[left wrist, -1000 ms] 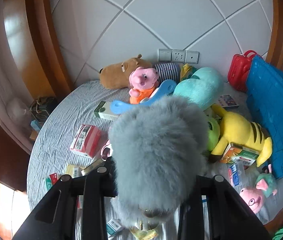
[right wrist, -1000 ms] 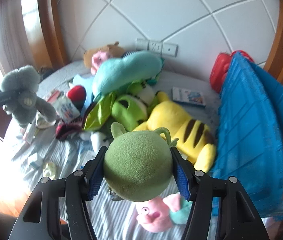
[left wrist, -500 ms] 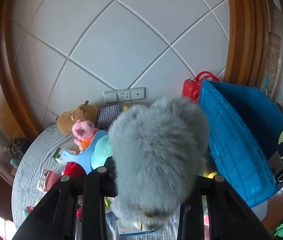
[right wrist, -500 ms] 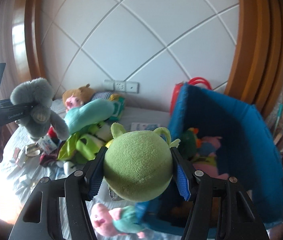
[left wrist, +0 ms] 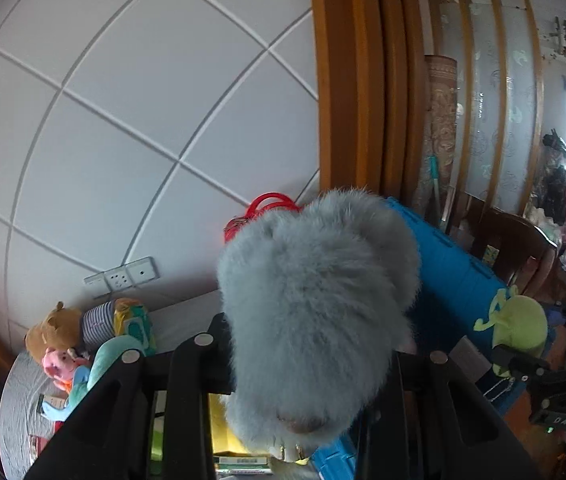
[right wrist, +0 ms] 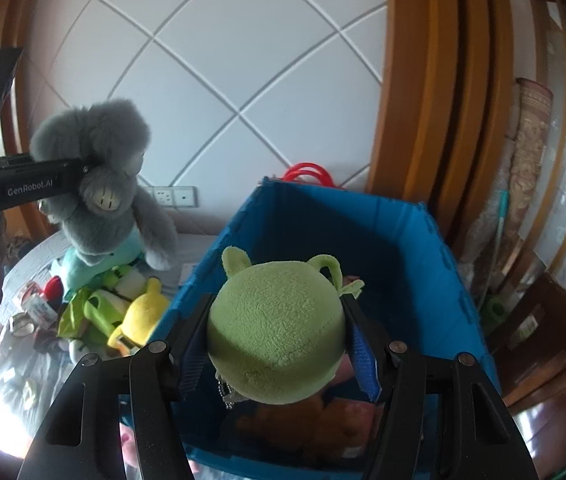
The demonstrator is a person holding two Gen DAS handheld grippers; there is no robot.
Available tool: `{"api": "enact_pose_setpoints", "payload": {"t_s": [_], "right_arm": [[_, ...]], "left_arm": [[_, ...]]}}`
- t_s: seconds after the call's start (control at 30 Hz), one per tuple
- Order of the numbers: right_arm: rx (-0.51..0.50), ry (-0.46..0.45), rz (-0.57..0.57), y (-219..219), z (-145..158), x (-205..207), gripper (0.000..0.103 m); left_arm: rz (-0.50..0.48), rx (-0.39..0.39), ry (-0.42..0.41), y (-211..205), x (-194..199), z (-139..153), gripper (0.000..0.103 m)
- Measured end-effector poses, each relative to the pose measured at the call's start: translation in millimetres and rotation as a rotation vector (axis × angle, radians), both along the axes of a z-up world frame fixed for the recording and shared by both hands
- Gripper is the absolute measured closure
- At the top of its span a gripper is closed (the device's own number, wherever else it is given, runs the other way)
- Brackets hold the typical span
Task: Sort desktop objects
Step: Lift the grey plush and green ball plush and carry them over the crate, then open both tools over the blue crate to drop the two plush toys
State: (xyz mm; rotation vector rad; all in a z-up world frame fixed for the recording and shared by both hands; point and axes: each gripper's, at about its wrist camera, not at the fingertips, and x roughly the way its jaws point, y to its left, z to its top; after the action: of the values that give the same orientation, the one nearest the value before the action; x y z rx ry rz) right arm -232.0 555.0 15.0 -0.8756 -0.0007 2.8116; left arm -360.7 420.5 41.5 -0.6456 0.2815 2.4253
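Two plush toys are off the table, one in each gripper. The green round plush sits clamped between the blue-padded fingers of the right gripper, held directly above the open blue bin, its small ears pointing toward the bin's far wall and a short bead chain dangling from its underside. Inside the bin, beneath the green plush, lie a brown soft toy and something pink, partly hidden in shadow. The grey furry plush is gripped at the head by the left gripper, its jaws closed on the fur; it hangs in the air to the left of the bin, above the heap of toys, arms drooping. From the left wrist view the grey plush fills the centre and hides most of the bin behind it.

Left of the bin, on the striped tablecloth, rest a yellow plush, a teal plush and green toys, with small packets scattered further out. A red handle peeks over the bin's far edge. Behind the bin's left corner, wall sockets sit on the white panelled wall. A brown capybara-like plush and a pink pig toy lie far left of the bin.
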Motion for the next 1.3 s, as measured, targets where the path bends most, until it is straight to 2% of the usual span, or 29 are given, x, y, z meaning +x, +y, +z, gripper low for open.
{"api": "enact_pose_setpoints", "payload": {"t_s": [0.2, 0.37, 0.4, 0.43, 0.47, 0.5, 0.53, 0.6, 1.03, 1.3], "right_arm": [[0.000, -0.005, -0.058, 31, 6, 7, 0.043], [0.004, -0.013, -0.088, 49, 5, 9, 0.043], [0.007, -0.016, -0.093, 52, 4, 8, 0.042], [0.012, -0.019, -0.099, 54, 3, 7, 0.041], [0.020, -0.024, -0.111, 57, 2, 6, 0.038], [0.028, -0.028, -0.122, 60, 1, 5, 0.033], [0.040, -0.022, -0.132, 60, 2, 5, 0.019], [0.058, -0.001, -0.140, 61, 4, 7, 0.002], [0.064, 0.014, -0.085, 48, 10, -2, 0.002], [0.071, 0.013, -0.023, 24, 9, -17, 0.002]], "left_arm": [[-0.059, 0.001, -0.013, 58, 11, 18, 0.072], [-0.080, 0.006, -0.033, 80, 13, 20, 0.069], [-0.082, -0.006, -0.034, 83, 12, 17, 0.060], [-0.083, -0.016, -0.033, 86, 11, 14, 0.037], [-0.079, -0.015, -0.026, 87, 12, 13, 0.023], [-0.075, -0.014, -0.018, 88, 13, 12, 0.001], [-0.072, -0.013, -0.011, 89, 14, 10, 0.000], [-0.068, -0.014, -0.007, 88, 15, 7, 0.000], [-0.034, -0.012, -0.021, 57, 9, -5, 0.000], [0.040, -0.010, -0.040, 15, 4, -14, 0.000]]}}
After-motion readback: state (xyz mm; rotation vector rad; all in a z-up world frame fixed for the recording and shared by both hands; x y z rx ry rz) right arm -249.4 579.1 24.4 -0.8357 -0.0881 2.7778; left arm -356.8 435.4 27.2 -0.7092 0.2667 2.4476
